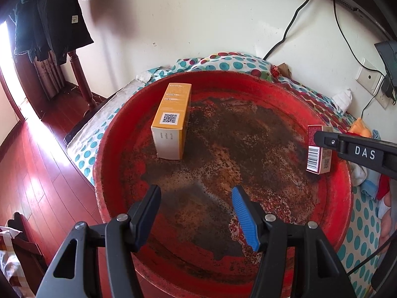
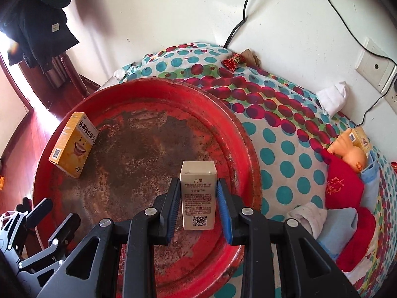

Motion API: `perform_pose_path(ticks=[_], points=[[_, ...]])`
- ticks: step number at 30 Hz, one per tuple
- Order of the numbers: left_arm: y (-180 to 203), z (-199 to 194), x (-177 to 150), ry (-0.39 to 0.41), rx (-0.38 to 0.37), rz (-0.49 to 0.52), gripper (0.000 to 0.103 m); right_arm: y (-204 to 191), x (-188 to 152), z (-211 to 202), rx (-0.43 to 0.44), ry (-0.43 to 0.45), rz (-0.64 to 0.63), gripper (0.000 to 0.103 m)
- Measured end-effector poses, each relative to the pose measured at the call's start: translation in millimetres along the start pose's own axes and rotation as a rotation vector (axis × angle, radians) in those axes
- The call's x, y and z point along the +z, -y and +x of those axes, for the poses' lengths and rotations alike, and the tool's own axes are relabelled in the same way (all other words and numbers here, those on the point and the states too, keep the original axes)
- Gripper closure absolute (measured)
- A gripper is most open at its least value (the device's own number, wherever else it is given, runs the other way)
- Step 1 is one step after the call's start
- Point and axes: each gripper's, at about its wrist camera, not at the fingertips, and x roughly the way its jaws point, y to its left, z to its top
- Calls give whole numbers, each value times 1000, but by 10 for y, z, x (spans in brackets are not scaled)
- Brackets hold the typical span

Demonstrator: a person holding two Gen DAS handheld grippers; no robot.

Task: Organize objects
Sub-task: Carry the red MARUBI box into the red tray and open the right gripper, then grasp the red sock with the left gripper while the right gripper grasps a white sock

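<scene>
Landmark: red tray, round, worn and rusty, resting on a dotted bedcover.
Left gripper: fingers wide apart and empty, hovering over the tray's near edge; nothing to drop, but it could clip a box if swept across.
Orange box: upright at the tray's far-left rim; tall and narrow, so a knock or a tilt of the tray could topple it over the rim.
White box: upright on the tray's near-right part, between the fingers of the right gripper.
Right gripper grip: fingers narrow, flanking the box with a slim gap on each side; pads seem not to press.
Risk 1: pulling back crooked could drag 1 pad along the box and tip it.
Risk 2: soft bedding under the tray may let it rock, unsettling both boxes.
</scene>
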Motion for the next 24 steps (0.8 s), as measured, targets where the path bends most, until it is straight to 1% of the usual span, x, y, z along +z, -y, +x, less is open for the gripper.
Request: perform_pose_path(ticks=[1,2,3,6,9,13,15,20,23,24], points=[[6,8,-5,-5,-4,3,42,3,0,2,-17,6,-2,61],[15,10,-8,-7,-7,4,42,8,-7,-18,-29,26,-5,43],[24,9,-10,-6,-8,5,42,20,-22,-45,-23,43,-3,31],[72,-3,-9,4,8,29,42,78,-62,-156,-10,77,10,31],[107,2,-15,3,8,45,42,216,-150,-333,5,109,37,31],[153,-3,-28,4,-2,63,42,558,-425,-633,-20,155,85,31],[187,-5,-39,7,-2,76,42,802,-600,-750,-37,161,122,31],[277,-46,-63,23,-12,106,42,1445,-1083,-962,-118,144,223,31],[332,-82,-80,42,-15,124,42,1758,-1327,-983,-167,119,266,31],[350,-96,-82,49,-23,130,42,1832,-1384,-985,-171,114,275,31]])
